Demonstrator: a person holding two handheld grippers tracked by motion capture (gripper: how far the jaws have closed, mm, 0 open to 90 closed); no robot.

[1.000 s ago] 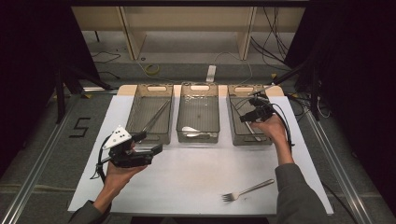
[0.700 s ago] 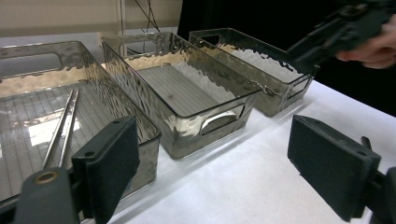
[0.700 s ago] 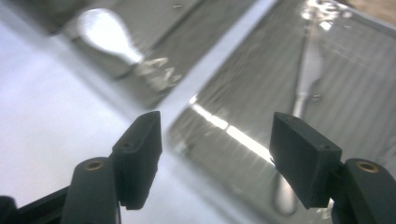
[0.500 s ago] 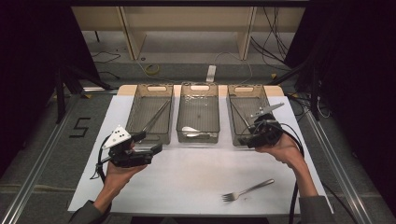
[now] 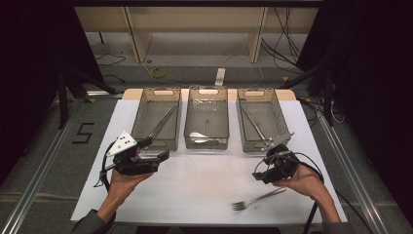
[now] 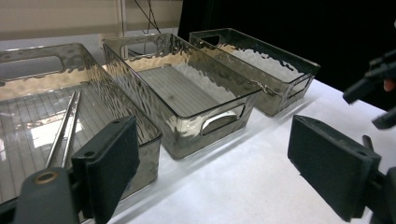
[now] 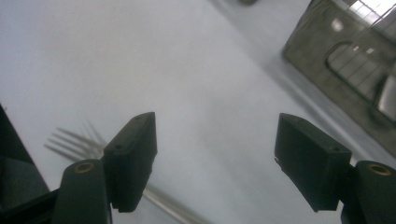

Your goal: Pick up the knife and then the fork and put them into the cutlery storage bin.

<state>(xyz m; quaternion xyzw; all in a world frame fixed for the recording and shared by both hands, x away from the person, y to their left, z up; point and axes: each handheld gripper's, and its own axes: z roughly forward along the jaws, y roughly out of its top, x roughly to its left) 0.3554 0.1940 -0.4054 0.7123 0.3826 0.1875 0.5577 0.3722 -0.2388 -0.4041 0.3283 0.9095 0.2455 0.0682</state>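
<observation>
A metal fork [image 5: 258,199] lies on the white table cover near the front edge, its tines [image 7: 74,142] showing blurred beyond my right gripper's left jaw. My right gripper [image 5: 259,171] [image 7: 215,154] hovers just behind the fork. It is open, its jaws have just been opening, and nothing is between them. My left gripper [image 5: 157,148] [image 6: 215,158] is held open in front of the left bin [image 5: 138,117], empty. Three clear bins stand in a row: the left one holds chopsticks [image 6: 63,128], the middle one [image 5: 207,141] a spoon [image 5: 202,136], the right one [image 5: 280,117] a long utensil [image 5: 255,126].
The white cover [image 5: 204,180] is bare between my two hands. Metal rails run along both sides of the table, and shelving with cables stands behind the bins. The other gripper [image 6: 373,84] shows at the right edge of the left gripper view.
My right hand has drawn back from over the right bin toward the front, near the fork. Its jaws stand wider. The left hand has stayed put.
</observation>
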